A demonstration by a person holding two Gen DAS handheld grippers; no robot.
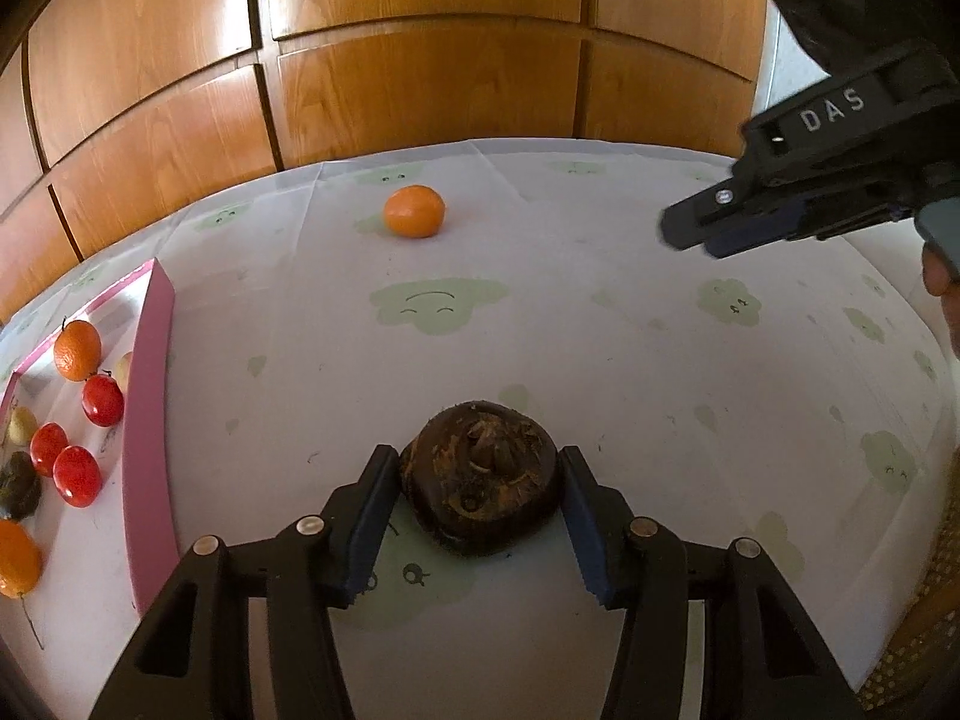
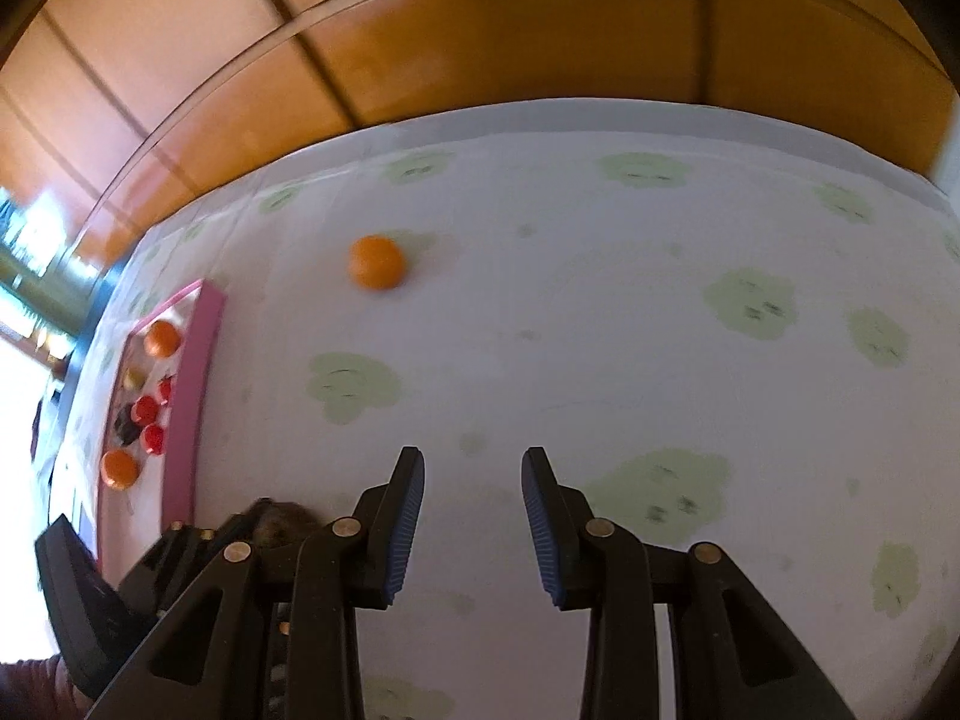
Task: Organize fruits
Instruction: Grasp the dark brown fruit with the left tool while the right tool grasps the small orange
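The left hand-held gripper point(image 1: 480, 480) is seen lowest in the left wrist view, its blue pads point(image 1: 372, 516) set against both flanks of a dark brown, rough-skinned fruit point(image 1: 480, 480) that rests on the tabletop point(image 1: 600, 360); the fruit is thus clasped between the jaws. The tabletop is covered by a pale cloth printed with green cloud faces. A lone orange point(image 1: 414, 211) is noted further back on the cloth, well apart from the brown fruit. At the left edge a pink-rimmed tray point(image 1: 147, 420) is recorded, holding two oranges, four red fruits, a dark fruit and pale ones. The right hand-held gripper point(image 2: 473, 516) is seen hovering above the cloth, jaws parted with nothing between them; in the left wrist view it appears at the upper right. Wooden panelled doors point(image 1: 420, 60) stand behind the tabletop.
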